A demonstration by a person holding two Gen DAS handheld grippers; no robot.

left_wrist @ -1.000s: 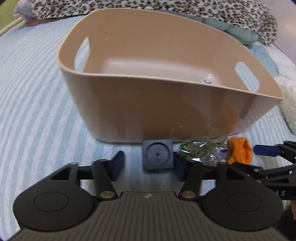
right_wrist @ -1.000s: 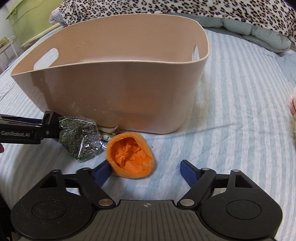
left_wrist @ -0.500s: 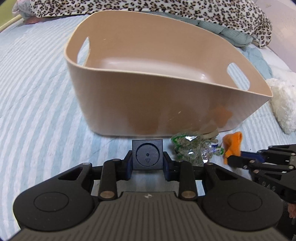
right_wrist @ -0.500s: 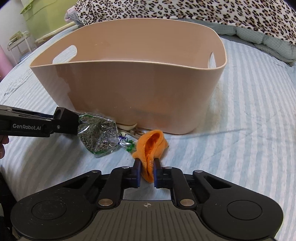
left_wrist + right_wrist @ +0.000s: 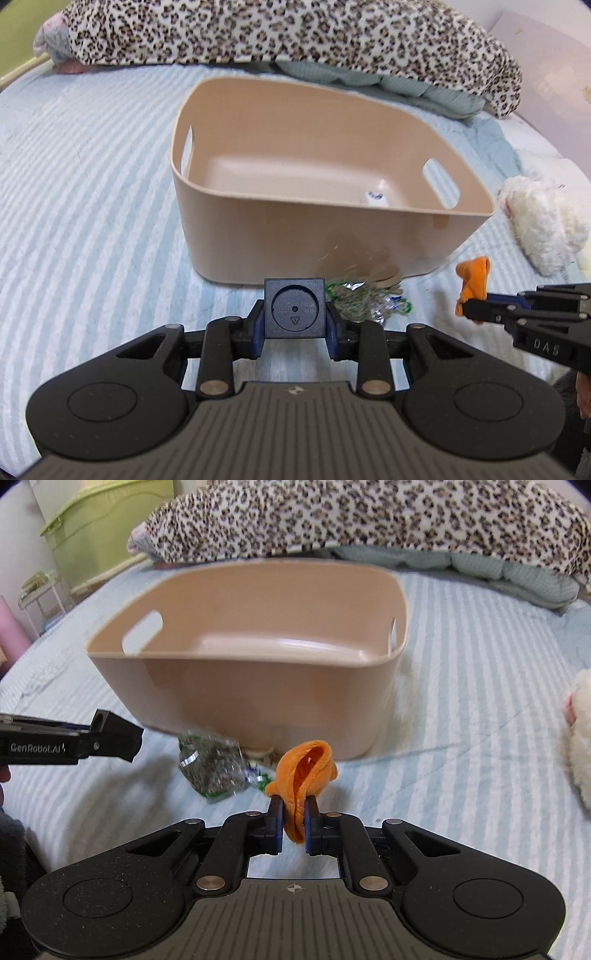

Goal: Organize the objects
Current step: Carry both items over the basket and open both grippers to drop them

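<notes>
A dark grey square block with a round recess on its face is pinched in my left gripper, raised above the striped bed cover. My right gripper is shut on a squashed orange plush piece, also lifted; the same orange plush piece shows at the right of the left wrist view. A beige bin with slot handles stands just beyond both grippers, and the beige bin holds only a small white label. A clear bag of green-grey bits lies by its near wall.
A leopard-print blanket and a teal quilt lie behind the bin. A white fluffy toy rests on the bed to the right. A lime-green storage box stands off the bed at the far left.
Both grippers closed, the left on the grey block and the right on the orange plush, then rose off the bed; the bin's inside now shows more.
</notes>
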